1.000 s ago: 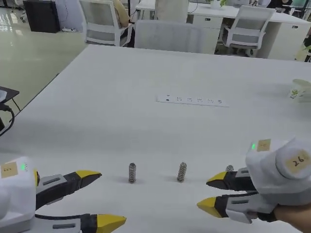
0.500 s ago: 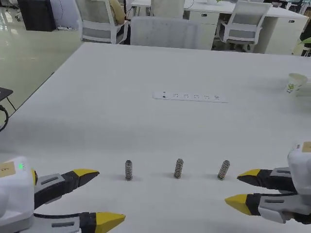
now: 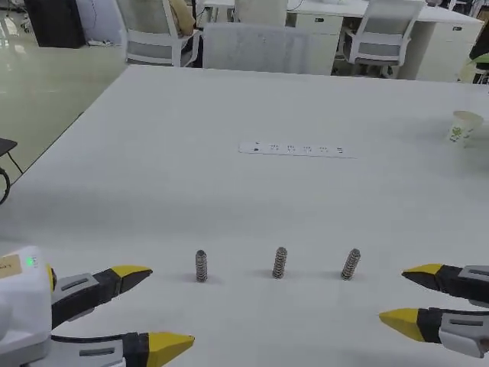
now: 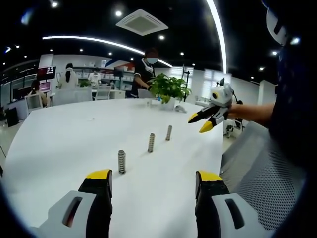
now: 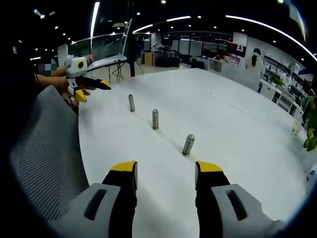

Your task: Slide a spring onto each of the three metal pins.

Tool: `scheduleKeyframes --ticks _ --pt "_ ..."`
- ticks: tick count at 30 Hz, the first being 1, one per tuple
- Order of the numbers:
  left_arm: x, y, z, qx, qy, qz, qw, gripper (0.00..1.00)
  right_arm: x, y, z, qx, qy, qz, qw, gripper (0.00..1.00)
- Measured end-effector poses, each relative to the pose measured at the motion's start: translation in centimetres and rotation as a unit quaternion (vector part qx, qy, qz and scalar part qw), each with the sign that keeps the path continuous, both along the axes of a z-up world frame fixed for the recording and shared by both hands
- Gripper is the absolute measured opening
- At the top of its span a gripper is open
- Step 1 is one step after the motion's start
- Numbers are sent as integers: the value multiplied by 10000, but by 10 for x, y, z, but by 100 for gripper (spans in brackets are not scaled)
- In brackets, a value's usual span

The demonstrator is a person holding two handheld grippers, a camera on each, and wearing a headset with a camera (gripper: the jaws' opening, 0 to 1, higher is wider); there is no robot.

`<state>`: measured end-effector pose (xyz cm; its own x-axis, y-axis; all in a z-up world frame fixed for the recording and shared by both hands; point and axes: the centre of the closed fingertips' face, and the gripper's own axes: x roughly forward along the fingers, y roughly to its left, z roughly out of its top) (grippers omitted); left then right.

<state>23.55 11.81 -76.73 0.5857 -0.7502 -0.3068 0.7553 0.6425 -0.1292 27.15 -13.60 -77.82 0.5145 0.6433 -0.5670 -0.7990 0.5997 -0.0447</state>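
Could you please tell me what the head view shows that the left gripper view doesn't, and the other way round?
Head view's extras: a power strip lying mid-table, a paper cup toward the table's right side, and office chairs beyond the table. Left gripper view's extras: a potted plant, a ceiling air vent and a standing person. Shared: the white table, the three springs standing in a row, and the left gripper and right gripper, both with jaws open and holding nothing.
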Motion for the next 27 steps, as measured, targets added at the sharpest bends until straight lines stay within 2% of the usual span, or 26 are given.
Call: scheduleKeyframes --ticks 8,13,20,27 --pt "0 3 -1 -10 29 64 10000 65 -2 -8 2 217 -36 -37 9998 56" --pt "0 3 -3 -30 76 90 9999 65 -5 -12 -4 135 8 -88 9999 60" --pt "1 7 -7 -29 112 155 9998 67 -4 -13 -2 224 -14 -143 9996 68" --pt "4 11 -8 -16 126 218 9997 68 -3 -11 -3 192 17 -120 9997 68"
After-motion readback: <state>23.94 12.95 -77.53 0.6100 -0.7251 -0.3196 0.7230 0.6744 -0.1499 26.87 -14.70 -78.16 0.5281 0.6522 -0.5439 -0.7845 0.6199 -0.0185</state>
